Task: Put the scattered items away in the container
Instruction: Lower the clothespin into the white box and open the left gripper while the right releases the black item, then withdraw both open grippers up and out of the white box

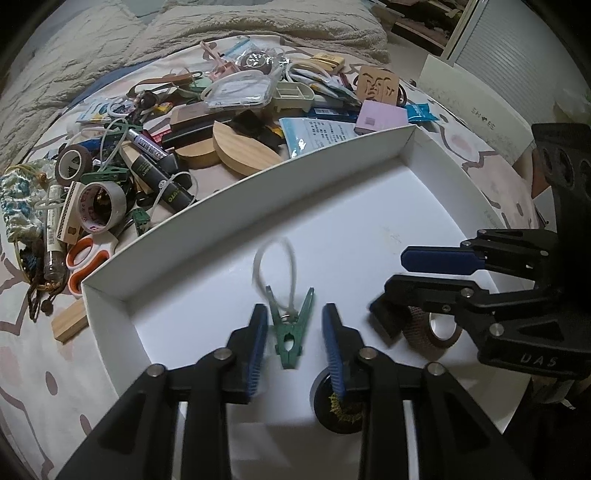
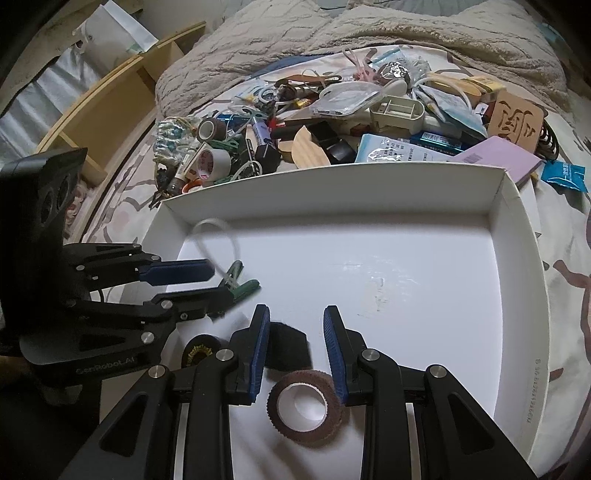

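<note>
A shallow white box (image 1: 258, 173) (image 2: 332, 177) lies on the bed. Inside it, a green clothespin (image 1: 290, 332) (image 2: 242, 286) with a white cord loop (image 1: 275, 266) sits between the pads of my left gripper (image 1: 294, 310) (image 2: 219, 278); gaps show on both sides, so it is open. My right gripper (image 2: 295, 310) (image 1: 395, 275) hangs open over a brown tape roll (image 2: 306, 402) (image 1: 432, 330) and a black block (image 2: 288, 345), gripping neither. A black tape roll (image 1: 340, 406) (image 2: 199, 354) lies below the left fingers. Beyond the box's far wall lies the pile of scattered items (image 1: 184, 129) (image 2: 332, 118).
The pile holds tape rolls, markers, wooden pieces (image 1: 243, 151), orange-handled scissors (image 1: 85, 258), packets and a pink pad (image 2: 495, 158). A beige blanket (image 2: 369, 33) bounds the far side. A wooden shelf (image 2: 103, 107) stands left of the bed, and a white shoe box (image 1: 472, 99) to the right.
</note>
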